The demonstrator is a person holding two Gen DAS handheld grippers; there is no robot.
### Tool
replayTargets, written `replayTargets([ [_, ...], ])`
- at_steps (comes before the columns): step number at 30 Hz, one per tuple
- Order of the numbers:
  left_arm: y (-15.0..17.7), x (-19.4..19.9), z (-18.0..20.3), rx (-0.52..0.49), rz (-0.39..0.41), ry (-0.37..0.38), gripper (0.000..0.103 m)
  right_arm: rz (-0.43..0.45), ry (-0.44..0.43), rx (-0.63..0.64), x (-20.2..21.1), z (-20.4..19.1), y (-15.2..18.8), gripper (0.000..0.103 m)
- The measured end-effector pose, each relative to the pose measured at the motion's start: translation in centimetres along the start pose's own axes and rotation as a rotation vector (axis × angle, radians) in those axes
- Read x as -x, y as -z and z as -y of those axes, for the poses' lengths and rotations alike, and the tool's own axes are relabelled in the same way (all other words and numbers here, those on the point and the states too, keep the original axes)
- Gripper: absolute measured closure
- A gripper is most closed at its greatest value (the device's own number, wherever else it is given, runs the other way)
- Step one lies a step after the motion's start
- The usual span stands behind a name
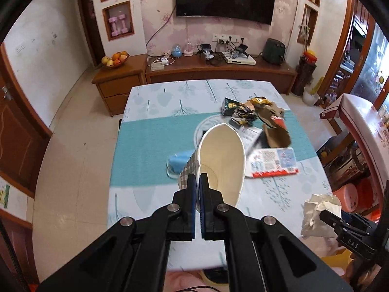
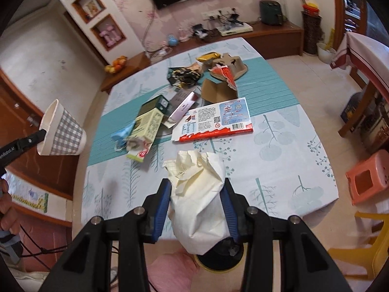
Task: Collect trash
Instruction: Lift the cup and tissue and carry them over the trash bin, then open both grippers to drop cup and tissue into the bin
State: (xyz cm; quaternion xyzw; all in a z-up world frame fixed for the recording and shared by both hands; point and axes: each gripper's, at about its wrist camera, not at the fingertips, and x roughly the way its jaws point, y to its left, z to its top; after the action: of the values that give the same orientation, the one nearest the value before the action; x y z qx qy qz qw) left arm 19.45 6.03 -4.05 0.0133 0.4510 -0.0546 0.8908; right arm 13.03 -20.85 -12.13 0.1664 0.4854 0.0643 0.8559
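My left gripper is shut on the rim of a checked paper cup, held in the air above the table with its mouth toward the camera; the cup also shows at the left of the right wrist view. My right gripper is shut on a crumpled cream paper wad above the near table edge; the wad shows at the right of the left wrist view. Loose trash lies on the table: a flat red-and-white box, a green carton, dark wrappers, brown cardboard.
The table has a teal-patterned cloth. A pink stool and a yellow chair stand at the right. A wooden TV cabinet with a fruit bowl lies beyond the table. A round bin sits below my right gripper.
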Motion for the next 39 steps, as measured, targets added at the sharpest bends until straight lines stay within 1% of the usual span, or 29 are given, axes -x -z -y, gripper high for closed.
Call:
replayTargets([
  [3, 3.1, 1.9, 1.7, 0.036, 0.008, -0.01, 0.102, 0.004, -0.058, 0.023, 1.7, 1.3, 1.5, 0.062],
  [5, 5.5, 2.8, 2.9, 0.065, 0.002, -0.013, 0.102, 0.003, -0.081, 0.039, 2.6, 1.8, 2.5, 0.062],
  [9, 10.4, 4.3, 5.2, 0.115, -0.042, 0.018, 0.102, -0.032, -0.114, 0.075, 4.0, 2.9, 5.3, 0.062],
  [12, 13.5, 4.9, 6.5, 0.123, -0.077, 0.025, 0.102, -0.081, -0.125, 0.077, 4.3, 3.5, 7.5, 0.062],
  [15, 16.7, 5.2, 7.5, 0.117, -0.133, 0.039, 0.102, -0.124, -0.133, 0.073, 4.2, 3.9, 9.9, 0.062],
  [18, 19.7, 4.9, 8.6, 0.085, -0.176, 0.041, 0.102, -0.176, -0.13, 0.053, 3.1, 4.4, 12.4, 0.062],
  [21, 22.1, 3.4, 9.2, 0.071, -0.231, 0.05, 0.102, -0.239, -0.12, 0.02, 1.4, 4.9, 14.8, 0.062],
  [25, 25.7, -0.2, 9.6, 0.062, -0.31, 0.07, 0.102, -0.301, -0.102, -0.021, -1.7, 5.7, 18.0, 0.062],
  [29, 29.1, -5.3, 9.9, 0.037, -0.374, 0.082, 0.102, -0.328, -0.069, -0.085, -6.0, 7.1, 20.8, 0.062],
  [32, 32.1, -10.0, 10.0, 0.015, -0.398, 0.098, 0.102, -0.348, -0.047, -0.14, -10.4, 8.4, 23.3, 0.062],
  [33, 33.2, -11.9, 10.0, 0.01, -0.414, 0.096, 0.102, -0.359, -0.033, -0.16, -12.6, 9.1, 24.5, 0.062],
  [36, 35.9, -17.0, 9.8, 0.015, -0.448, 0.102, 0.102, -0.379, -0.012, -0.208, -17.3, 10.4, 27.2, 0.062],
  [39, 38.3, -21.2, 9.9, 0.014, -0.475, 0.105, 0.102, -0.4, 0.001, -0.254, -21.4, 11.7, 29.4, 0.061],
])
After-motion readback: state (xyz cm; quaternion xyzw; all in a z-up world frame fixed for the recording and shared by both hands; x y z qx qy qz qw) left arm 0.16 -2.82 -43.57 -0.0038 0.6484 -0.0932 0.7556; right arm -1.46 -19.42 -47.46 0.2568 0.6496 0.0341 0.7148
